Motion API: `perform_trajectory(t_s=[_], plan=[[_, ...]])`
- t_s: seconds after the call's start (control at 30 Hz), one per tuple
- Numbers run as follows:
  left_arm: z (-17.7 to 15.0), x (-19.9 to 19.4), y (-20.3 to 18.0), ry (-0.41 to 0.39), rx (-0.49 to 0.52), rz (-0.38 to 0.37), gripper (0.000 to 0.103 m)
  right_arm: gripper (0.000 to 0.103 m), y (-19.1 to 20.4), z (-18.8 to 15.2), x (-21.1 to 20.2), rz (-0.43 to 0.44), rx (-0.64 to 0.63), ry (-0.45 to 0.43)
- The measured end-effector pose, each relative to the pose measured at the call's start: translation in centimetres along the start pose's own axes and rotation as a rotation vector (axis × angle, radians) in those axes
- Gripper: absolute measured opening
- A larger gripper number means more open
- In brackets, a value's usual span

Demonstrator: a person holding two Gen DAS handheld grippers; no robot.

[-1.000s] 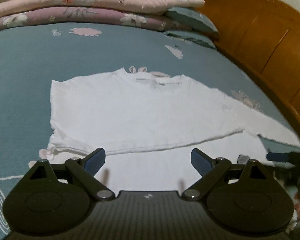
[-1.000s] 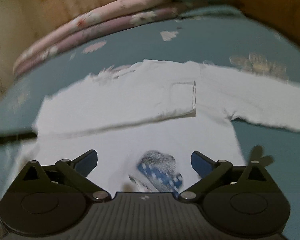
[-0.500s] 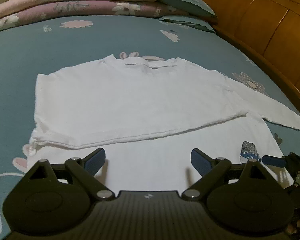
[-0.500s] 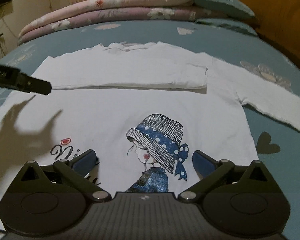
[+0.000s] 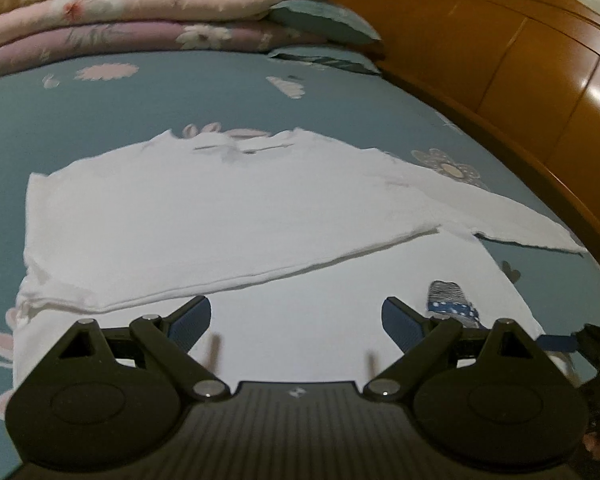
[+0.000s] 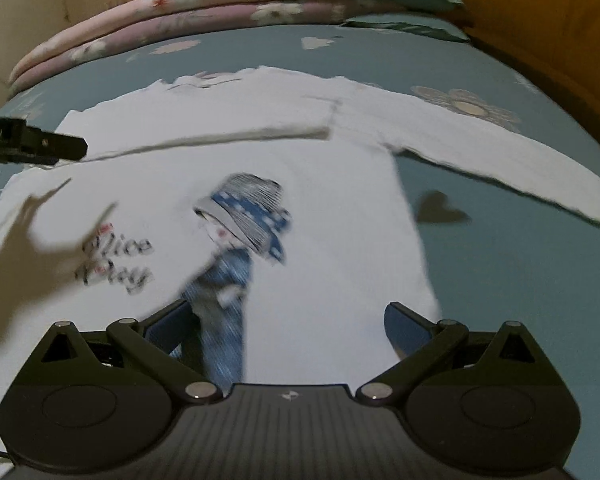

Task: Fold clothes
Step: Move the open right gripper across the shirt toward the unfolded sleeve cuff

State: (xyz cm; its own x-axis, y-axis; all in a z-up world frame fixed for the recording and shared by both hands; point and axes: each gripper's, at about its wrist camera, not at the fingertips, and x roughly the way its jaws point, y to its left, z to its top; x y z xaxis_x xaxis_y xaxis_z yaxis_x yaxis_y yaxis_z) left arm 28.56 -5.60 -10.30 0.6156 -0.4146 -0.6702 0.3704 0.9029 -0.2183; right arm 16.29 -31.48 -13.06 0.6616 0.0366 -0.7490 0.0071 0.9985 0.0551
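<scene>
A white long-sleeved shirt lies flat on the blue bed sheet, with a girl-in-hat print and "Nice Day" lettering. Its left sleeve is folded across the chest; its right sleeve stretches out to the right. My left gripper is open and empty above the shirt's lower half. My right gripper is open and empty above the print. The left gripper's tip shows in the right wrist view; the right gripper's tip shows at the right edge of the left wrist view.
Folded pink floral quilts and teal pillows are stacked at the far end of the bed. A wooden headboard runs along the right side. The bed's right edge lies close to the outstretched sleeve.
Both grippers have drawn back and risen a little; more of the print and lettering now shows in the right wrist view. The shirt has not moved. Both grippers stay open.
</scene>
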Motion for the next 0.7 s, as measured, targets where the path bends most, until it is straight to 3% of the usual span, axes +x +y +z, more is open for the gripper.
perform_trajectory(t_s=[0.23, 0.4, 0.57, 0.7], plan=[[-0.3, 0.3, -1.2, 0.013, 0.032, 0.0, 0.092, 0.103, 0.2, -1.0, -2.4, -0.007, 0.005, -0.043], [0.0, -0.6, -0.8, -0.003, 0.013, 0.0, 0.092, 0.103, 0.9, -1.5, -1.0, -0.011, 0.001, -0.001], [-0.1, -1.1, 0.5, 0.041, 0.009, 0.073, 0.092, 0.103, 1.7, -1.5, -1.5, -0.045, -0.005, 0.011], [-0.5, -2.4, 1.9, 0.037, 0.008, 0.09, 0.092, 0.103, 4.0, -0.5, -2.3, -0.004, -0.056, -0.051]])
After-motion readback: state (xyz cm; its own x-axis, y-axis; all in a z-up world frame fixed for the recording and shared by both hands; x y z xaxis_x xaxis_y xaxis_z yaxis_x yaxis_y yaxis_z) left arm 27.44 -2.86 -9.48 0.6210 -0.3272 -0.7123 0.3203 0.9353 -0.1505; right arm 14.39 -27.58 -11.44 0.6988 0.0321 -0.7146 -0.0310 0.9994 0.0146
